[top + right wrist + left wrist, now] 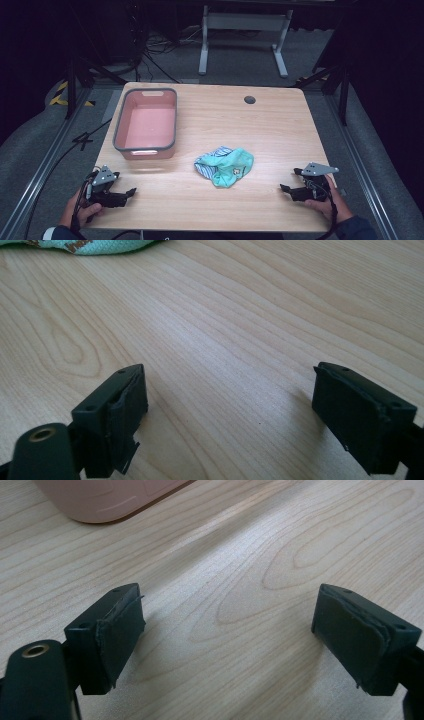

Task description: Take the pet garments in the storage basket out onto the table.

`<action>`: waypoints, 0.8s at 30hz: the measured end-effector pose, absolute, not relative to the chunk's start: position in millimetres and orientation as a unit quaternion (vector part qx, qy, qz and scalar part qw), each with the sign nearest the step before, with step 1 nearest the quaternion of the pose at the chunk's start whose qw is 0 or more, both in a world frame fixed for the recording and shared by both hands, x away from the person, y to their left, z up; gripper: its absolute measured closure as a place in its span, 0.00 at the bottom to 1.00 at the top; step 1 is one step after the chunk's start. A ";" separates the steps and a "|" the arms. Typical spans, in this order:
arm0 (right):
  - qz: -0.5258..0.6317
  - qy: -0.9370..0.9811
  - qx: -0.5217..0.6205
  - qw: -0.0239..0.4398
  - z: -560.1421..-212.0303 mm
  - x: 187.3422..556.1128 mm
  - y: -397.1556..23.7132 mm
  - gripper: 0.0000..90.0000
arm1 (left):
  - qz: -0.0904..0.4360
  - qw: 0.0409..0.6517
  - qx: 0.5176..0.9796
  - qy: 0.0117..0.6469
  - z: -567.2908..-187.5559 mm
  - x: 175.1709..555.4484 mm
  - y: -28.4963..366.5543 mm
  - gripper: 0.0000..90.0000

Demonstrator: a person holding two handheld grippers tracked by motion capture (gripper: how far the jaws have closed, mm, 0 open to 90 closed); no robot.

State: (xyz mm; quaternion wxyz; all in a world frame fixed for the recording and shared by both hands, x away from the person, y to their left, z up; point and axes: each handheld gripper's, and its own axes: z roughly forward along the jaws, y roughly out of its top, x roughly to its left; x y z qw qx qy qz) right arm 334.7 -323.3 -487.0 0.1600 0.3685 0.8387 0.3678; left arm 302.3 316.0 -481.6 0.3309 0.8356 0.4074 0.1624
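Observation:
A crumpled teal cloth [225,166] with a striped part lies near the middle front of the wooden table [280,130]; its edge [85,245] shows at the top left of the right gripper view. A pink bin [146,123] with a grey rim stands empty at the back left, and its corner [105,497] appears in the left gripper view. My left gripper [131,192] rests at the front left, open, nothing between its jaws [227,630]. My right gripper [285,188] sits at the front right, also open and empty [230,405], pointing toward the cloth.
A dark round grommet hole [249,99] is in the table's back right part. Bare wood lies between both grippers and the cloth. Beyond the table stand a white metal frame [245,30] and cables on grey floor.

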 end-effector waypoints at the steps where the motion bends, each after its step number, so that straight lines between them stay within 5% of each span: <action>1: 0.368 0.839 0.368 0.160 -487.0 334.7 -323.3 0.17 | 0.162 0.331 0.836 0.407 -481.6 302.3 316.0 0.15; 24: 0.368 0.839 0.369 0.160 -487.0 334.6 -323.4 0.17 | 0.164 0.333 0.832 0.412 -482.5 302.8 314.0 0.13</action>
